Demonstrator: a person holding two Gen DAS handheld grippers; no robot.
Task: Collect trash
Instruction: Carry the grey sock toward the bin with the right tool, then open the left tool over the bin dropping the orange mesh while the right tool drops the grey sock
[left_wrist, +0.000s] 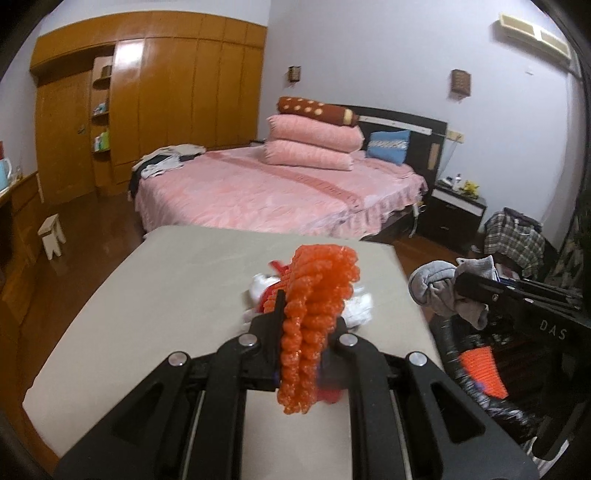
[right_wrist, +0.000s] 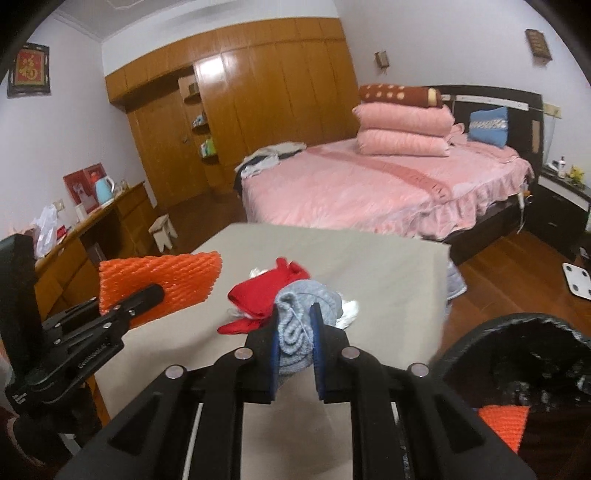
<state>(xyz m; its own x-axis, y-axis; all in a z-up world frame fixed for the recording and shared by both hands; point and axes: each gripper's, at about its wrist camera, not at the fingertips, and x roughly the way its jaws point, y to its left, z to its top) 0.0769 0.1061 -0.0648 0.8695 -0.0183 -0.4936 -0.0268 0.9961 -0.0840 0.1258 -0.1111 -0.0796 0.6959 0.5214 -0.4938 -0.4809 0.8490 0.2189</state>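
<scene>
My left gripper (left_wrist: 303, 314) is shut on an orange foam net (left_wrist: 314, 317) and holds it above the beige table (left_wrist: 147, 295); the net also shows in the right wrist view (right_wrist: 162, 284). My right gripper (right_wrist: 295, 325) is shut on a grey sock (right_wrist: 299, 325), also seen in the left wrist view (left_wrist: 439, 291), near the table's right edge. A red cloth (right_wrist: 266, 295) and white crumpled paper (left_wrist: 358, 306) lie on the table past both grippers. A black-lined trash bin (right_wrist: 517, 354) with another orange net (right_wrist: 502, 424) inside stands right of the table.
A pink bed (right_wrist: 369, 184) with stacked pillows lies beyond the table. A wooden wardrobe (left_wrist: 147, 92) fills the back wall. A desk with a kettle (right_wrist: 103, 188) is at left, a small stool (right_wrist: 164, 229) and a white scale (right_wrist: 580, 277) on the wood floor.
</scene>
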